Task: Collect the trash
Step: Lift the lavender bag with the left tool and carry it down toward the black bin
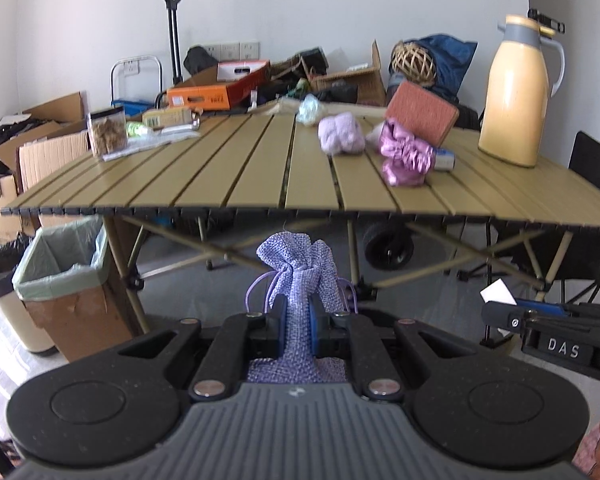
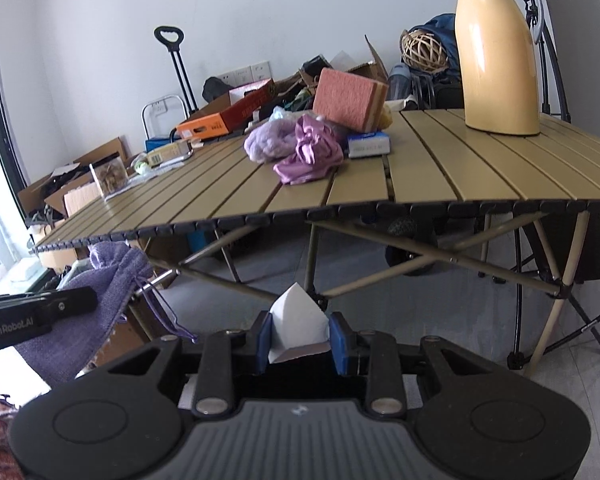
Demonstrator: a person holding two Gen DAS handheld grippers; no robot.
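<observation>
My left gripper (image 1: 298, 330) is shut on a lilac woven drawstring pouch (image 1: 300, 264), held below the front edge of the slatted table (image 1: 228, 176). In the right wrist view the same pouch (image 2: 112, 276) hangs at the left beside the left gripper's finger (image 2: 40, 304). My right gripper (image 2: 300, 340) is shut on a folded white paper (image 2: 298, 320), also below the table edge. That paper (image 1: 498, 291) shows at the right of the left wrist view. A cardboard bin with a pale green liner (image 1: 64, 264) stands on the floor at the left.
On the table lie a lilac cloth ball (image 1: 342, 134), a pink crumpled cloth (image 1: 404, 152), a pink sponge (image 1: 422, 112), a small blue-white box (image 2: 368, 144), a yellow thermos jug (image 1: 514, 92) and a clear snack box (image 1: 108, 132). A black-lined round bin (image 1: 4, 280) stands beside the cardboard bin. Boxes clutter the back.
</observation>
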